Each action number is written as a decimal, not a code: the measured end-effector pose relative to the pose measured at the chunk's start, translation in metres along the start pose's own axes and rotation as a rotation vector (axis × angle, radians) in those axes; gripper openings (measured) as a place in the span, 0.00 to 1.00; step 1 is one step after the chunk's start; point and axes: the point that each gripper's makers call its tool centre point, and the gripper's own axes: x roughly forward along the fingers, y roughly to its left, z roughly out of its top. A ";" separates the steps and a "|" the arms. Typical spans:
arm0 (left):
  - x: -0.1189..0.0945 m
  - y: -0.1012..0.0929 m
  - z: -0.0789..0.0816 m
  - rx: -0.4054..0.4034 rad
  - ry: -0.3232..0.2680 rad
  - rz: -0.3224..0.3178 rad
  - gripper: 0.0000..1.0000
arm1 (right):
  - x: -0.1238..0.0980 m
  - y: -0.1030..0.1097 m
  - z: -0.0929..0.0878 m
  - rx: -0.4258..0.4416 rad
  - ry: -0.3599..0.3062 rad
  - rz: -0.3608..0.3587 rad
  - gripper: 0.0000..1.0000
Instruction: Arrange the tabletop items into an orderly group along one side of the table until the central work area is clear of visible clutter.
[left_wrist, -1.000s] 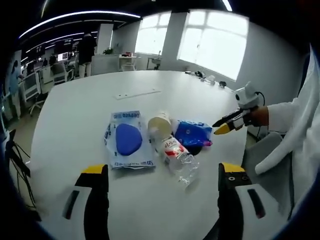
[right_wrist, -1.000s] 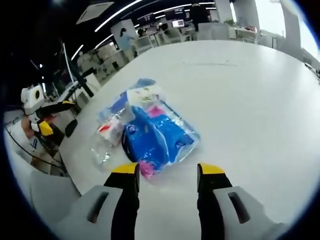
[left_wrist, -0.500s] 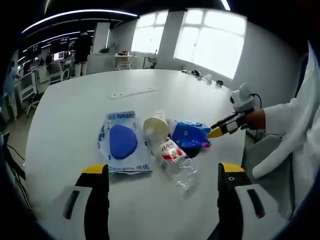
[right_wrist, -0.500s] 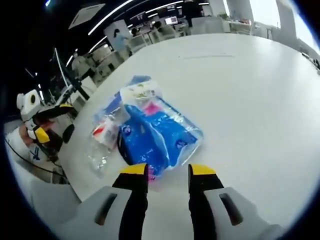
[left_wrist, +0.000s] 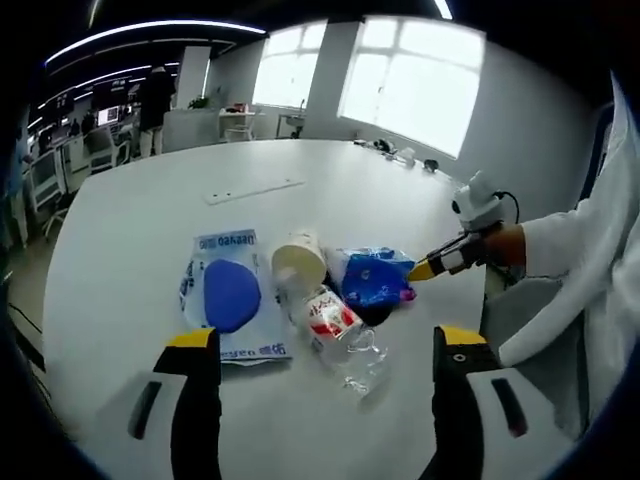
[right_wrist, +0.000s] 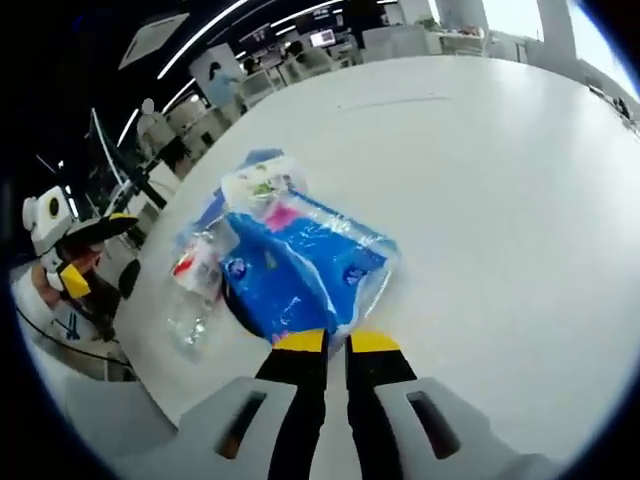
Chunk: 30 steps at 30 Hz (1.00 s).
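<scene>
Right gripper view had the right gripper at the bottom centre, its jaws nearly together on the near edge of the blue packet, which lay mid-frame and seemed light, soft and slippery, best pinched at this flat edge.

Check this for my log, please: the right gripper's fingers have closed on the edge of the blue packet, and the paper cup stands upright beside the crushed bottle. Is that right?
Not quite. The paper cup lies on its side, its open mouth facing the camera in the left gripper view. The rest holds: it is beside the crushed bottle, and in the right gripper view the right gripper has its fingers nearly together on the edge of the blue packet.
</scene>
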 end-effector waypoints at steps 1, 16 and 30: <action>0.001 -0.001 0.000 0.002 0.001 -0.003 0.89 | 0.000 -0.001 -0.001 0.002 0.003 -0.002 0.00; 0.023 -0.017 0.015 0.073 0.008 -0.014 0.69 | -0.004 -0.003 0.001 0.072 -0.012 -0.004 0.00; 0.072 -0.039 0.026 0.166 0.069 -0.008 0.41 | -0.015 0.004 0.012 0.108 -0.050 0.033 0.00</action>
